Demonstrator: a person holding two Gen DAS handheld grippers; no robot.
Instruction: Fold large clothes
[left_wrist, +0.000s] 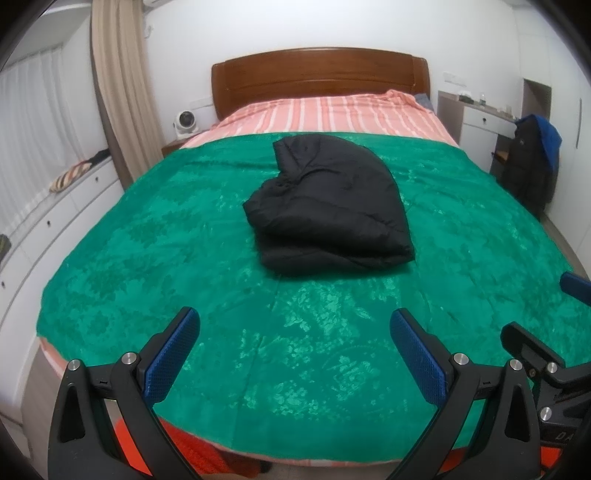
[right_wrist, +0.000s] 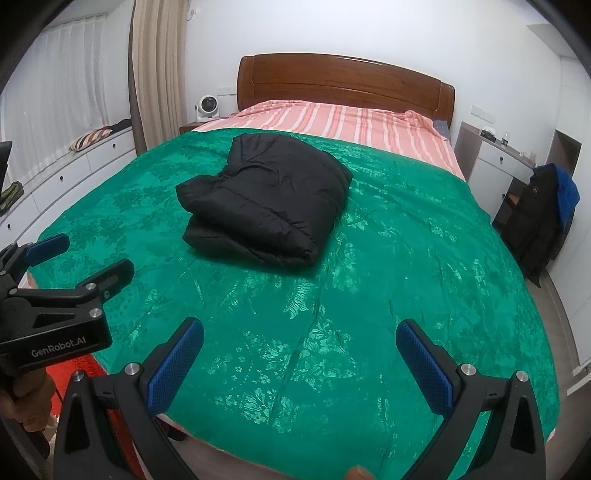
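Observation:
A black padded jacket (left_wrist: 328, 206) lies folded into a thick bundle in the middle of the green bedspread (left_wrist: 295, 350); it also shows in the right wrist view (right_wrist: 266, 201). My left gripper (left_wrist: 295, 321) is open and empty, held above the foot of the bed, well short of the jacket. My right gripper (right_wrist: 300, 330) is open and empty, also over the foot of the bed. The left gripper's body (right_wrist: 55, 306) shows at the left of the right wrist view, and part of the right gripper (left_wrist: 543, 365) at the right of the left wrist view.
The bed has a wooden headboard (left_wrist: 317, 77) and a pink striped sheet (left_wrist: 325, 116). White drawers (left_wrist: 55, 221) run along the left wall. A dark coat (left_wrist: 528, 166) hangs on a chair by a white desk (left_wrist: 480, 118) at the right. A small fan (left_wrist: 183, 122) stands left of the headboard.

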